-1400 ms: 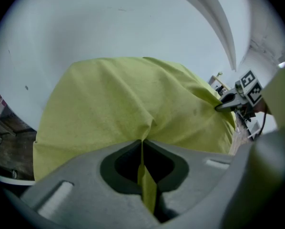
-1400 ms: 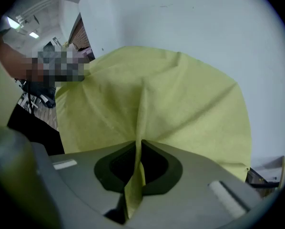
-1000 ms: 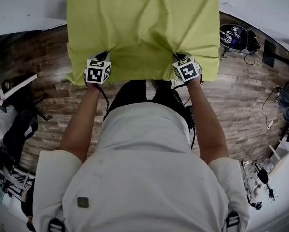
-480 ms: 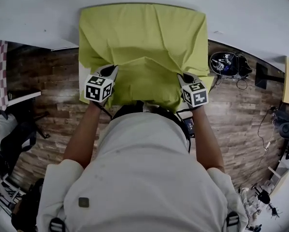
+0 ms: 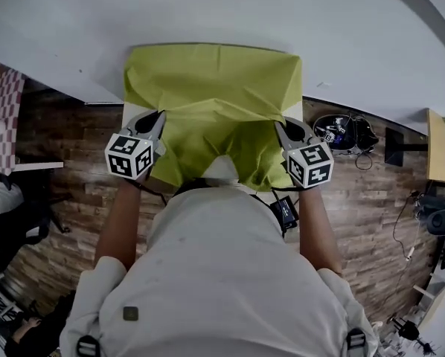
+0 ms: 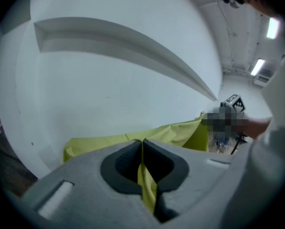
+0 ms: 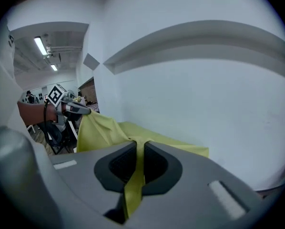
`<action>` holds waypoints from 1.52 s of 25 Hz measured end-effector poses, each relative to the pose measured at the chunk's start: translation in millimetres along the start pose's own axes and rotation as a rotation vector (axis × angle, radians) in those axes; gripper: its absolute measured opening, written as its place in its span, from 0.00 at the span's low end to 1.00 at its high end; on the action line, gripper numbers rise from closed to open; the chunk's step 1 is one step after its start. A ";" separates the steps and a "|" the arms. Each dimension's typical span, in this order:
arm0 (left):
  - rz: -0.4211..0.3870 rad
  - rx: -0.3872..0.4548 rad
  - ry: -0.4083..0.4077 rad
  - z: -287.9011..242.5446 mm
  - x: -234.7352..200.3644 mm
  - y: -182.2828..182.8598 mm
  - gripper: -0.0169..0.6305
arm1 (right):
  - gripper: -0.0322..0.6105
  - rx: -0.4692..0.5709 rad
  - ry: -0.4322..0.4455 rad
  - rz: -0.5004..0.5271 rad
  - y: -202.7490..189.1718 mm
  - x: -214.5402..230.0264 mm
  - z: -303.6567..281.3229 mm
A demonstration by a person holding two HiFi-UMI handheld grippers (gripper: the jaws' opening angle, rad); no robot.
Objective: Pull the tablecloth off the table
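A lime-green tablecloth (image 5: pixel 215 88) lies rumpled over a small table against a white wall, its near edge lifted and folded back. My left gripper (image 5: pixel 157 117) is shut on the cloth's near left part; a strip of cloth (image 6: pixel 146 185) runs pinched between its jaws. My right gripper (image 5: pixel 280 126) is shut on the near right part, with the green cloth (image 7: pixel 133 185) clamped between its jaws. A bare white corner of the table (image 5: pixel 221 169) shows below the raised edge. In the right gripper view the left gripper (image 7: pixel 83 110) holds the cloth's far corner up.
A white wall (image 5: pixel 297 28) rises just behind the table. The floor is dark wood planks (image 5: pixel 356 222). A black bag and cables (image 5: pixel 341 134) lie to the right, a chair (image 5: pixel 18 222) and a white desk edge (image 5: pixel 25 166) to the left.
Both grippers have risen and moved forward with the cloth, folding its near edge up and back. The hanging front drop is gone and a white table corner shows.
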State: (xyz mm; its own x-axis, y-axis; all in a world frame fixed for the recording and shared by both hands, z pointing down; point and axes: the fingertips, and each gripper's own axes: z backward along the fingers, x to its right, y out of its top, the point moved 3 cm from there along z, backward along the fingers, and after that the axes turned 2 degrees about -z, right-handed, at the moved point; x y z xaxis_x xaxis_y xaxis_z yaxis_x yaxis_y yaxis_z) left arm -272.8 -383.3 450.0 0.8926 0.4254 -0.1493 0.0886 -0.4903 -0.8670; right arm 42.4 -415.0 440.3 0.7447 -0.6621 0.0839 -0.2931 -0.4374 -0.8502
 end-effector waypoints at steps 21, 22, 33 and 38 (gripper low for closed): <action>0.021 0.209 0.239 81.9 143.0 21.0 0.03 | 0.07 0.185 0.183 0.163 12.8 6.5 123.6; 0.027 0.219 0.245 87.6 149.2 19.6 0.03 | 0.07 0.188 0.191 0.168 11.9 3.2 128.7; -0.001 0.274 0.236 145.0 179.5 14.0 0.03 | 0.07 0.235 0.197 0.201 13.2 -49.4 173.3; -0.014 0.299 0.197 175.4 164.0 12.3 0.03 | 0.07 0.258 0.141 0.193 18.3 -81.5 187.8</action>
State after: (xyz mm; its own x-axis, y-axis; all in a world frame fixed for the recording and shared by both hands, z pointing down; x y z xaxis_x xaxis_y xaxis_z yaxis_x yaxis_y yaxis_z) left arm -202.8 -186.2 331.4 0.9629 0.2611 -0.0675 -0.0061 -0.2292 -0.9734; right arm 88.9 -254.7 320.3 0.5952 -0.8028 -0.0356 -0.2459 -0.1398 -0.9592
